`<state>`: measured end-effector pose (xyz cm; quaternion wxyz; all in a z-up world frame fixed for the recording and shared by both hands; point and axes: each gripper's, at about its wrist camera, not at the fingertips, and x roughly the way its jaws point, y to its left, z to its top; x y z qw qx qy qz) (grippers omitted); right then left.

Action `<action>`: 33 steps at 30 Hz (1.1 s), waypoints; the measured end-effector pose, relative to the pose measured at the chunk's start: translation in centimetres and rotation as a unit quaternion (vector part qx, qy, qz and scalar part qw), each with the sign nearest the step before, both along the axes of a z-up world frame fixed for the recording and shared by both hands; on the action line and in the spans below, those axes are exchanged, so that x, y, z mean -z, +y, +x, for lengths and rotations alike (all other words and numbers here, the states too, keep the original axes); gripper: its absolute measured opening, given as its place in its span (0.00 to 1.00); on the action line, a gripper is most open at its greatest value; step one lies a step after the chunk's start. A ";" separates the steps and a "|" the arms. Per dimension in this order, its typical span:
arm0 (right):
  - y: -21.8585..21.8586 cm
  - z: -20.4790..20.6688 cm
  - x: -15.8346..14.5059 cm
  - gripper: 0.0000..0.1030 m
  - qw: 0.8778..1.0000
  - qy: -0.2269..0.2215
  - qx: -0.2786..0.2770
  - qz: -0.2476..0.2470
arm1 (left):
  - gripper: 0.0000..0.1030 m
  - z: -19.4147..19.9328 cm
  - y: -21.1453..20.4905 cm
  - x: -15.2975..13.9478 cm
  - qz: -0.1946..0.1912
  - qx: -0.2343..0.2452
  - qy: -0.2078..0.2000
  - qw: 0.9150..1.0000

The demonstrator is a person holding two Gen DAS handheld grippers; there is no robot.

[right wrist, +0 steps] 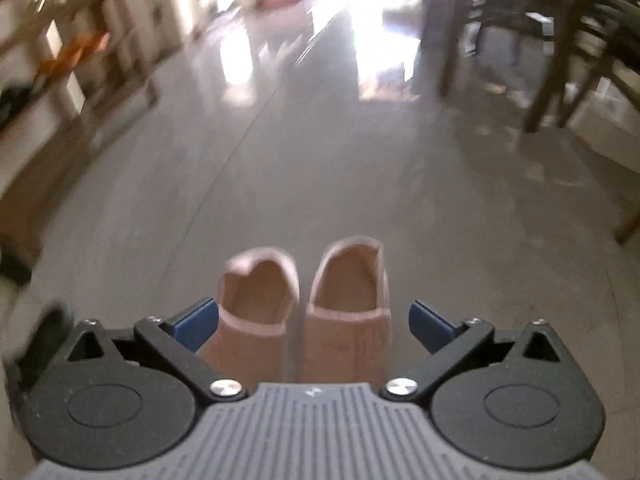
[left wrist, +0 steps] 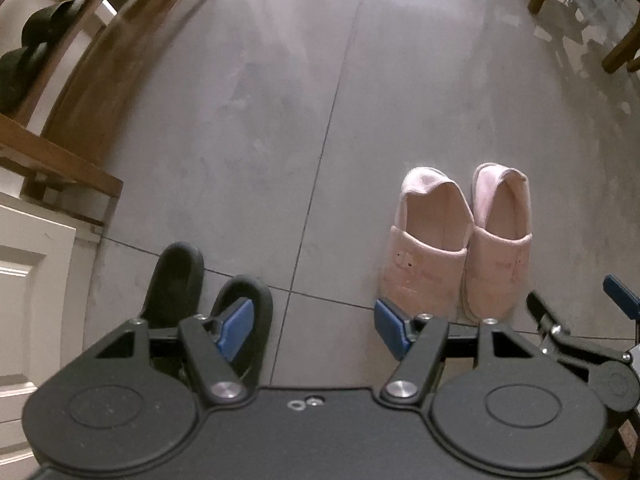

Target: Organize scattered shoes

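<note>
Noting blur, we see pink slippers [right wrist: 304,320] heels pointing away, toes hidden behind right gripper [right wrist: 314,326], both claws spread, left gripper [left wrist: 316,328] beside them.

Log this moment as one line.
left gripper open, empty | right gripper open | pink slippers paired on floor | black slippers on floor

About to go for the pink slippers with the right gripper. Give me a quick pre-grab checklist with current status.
1. Right gripper open: ok, jaws spread wide.
2. Pink slippers lined up between its jaws: ok, both sit in the gap.
3. Slippers paired, side by side on the floor: ok.
4. Left gripper free: ok, open, holding nothing.
5. Black slippers out of the way: ok, off to the left.
6. Free slot on the rack: cannot tell, only partly in view.
</note>
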<state>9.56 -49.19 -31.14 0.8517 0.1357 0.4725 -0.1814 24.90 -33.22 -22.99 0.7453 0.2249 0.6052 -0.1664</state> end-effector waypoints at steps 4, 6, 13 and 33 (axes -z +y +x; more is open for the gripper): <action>-1.6 0.1 -1.0 0.99 0.999 0.025 -0.030 0.023 | 0.65 0.4 -0.2 -1.6 -0.013 -0.002 0.007 1.000; -2.4 0.2 -1.4 0.99 0.999 0.024 -0.029 0.023 | 0.65 0.7 -0.2 -2.1 -0.016 -0.003 0.008 1.000; -3.8 3.3 1.0 0.99 0.993 0.086 -0.065 0.056 | 0.65 2.8 -0.9 0.1 -0.007 0.007 0.029 1.000; -1.7 10.0 16.6 1.00 0.937 0.184 -0.280 0.097 | 0.65 4.5 -0.9 7.0 0.033 0.047 0.056 0.997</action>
